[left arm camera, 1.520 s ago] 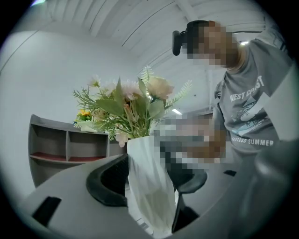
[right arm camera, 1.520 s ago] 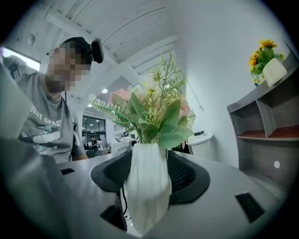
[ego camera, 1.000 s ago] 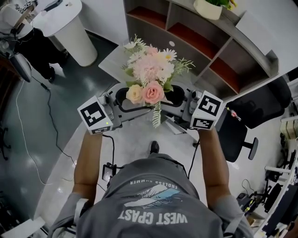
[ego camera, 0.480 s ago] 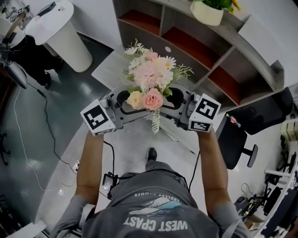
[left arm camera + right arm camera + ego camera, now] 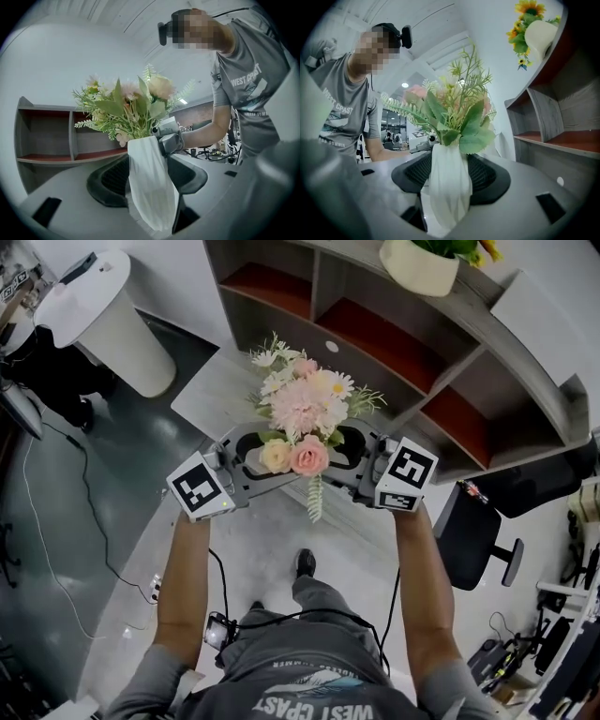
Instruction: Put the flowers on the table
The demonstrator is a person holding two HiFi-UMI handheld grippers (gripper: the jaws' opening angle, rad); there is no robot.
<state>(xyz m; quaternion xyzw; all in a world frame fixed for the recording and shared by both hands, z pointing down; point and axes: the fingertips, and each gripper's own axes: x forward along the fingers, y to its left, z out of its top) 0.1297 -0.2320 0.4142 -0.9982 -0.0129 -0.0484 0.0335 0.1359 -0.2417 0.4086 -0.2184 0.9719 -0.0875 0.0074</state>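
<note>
A bouquet of pink, cream and white flowers [image 5: 302, 413] stands in a white vase [image 5: 149, 187] that is held in the air in front of the person. My left gripper [image 5: 251, 454] grips the vase from the left and my right gripper [image 5: 354, 450] from the right, facing each other. In the left gripper view the vase fills the gap of the left gripper [image 5: 151, 174], under the green leaves [image 5: 126, 105]. The right gripper view shows the right gripper [image 5: 450, 180] closed on the same vase [image 5: 449, 187]. A pale table [image 5: 208, 388] lies beyond and below the flowers.
A grey shelf unit with red-brown compartments [image 5: 427, 367] stands behind the table, with a potted plant [image 5: 422, 263] on top. A white round pedestal [image 5: 105, 320] is at the far left, cables run over the floor, and a black office chair [image 5: 483, 531] is on the right.
The shelf and the table have slid lower and nearer in the head view, and the person's foot has shifted. Both grippers keep the same hold on the vase.
</note>
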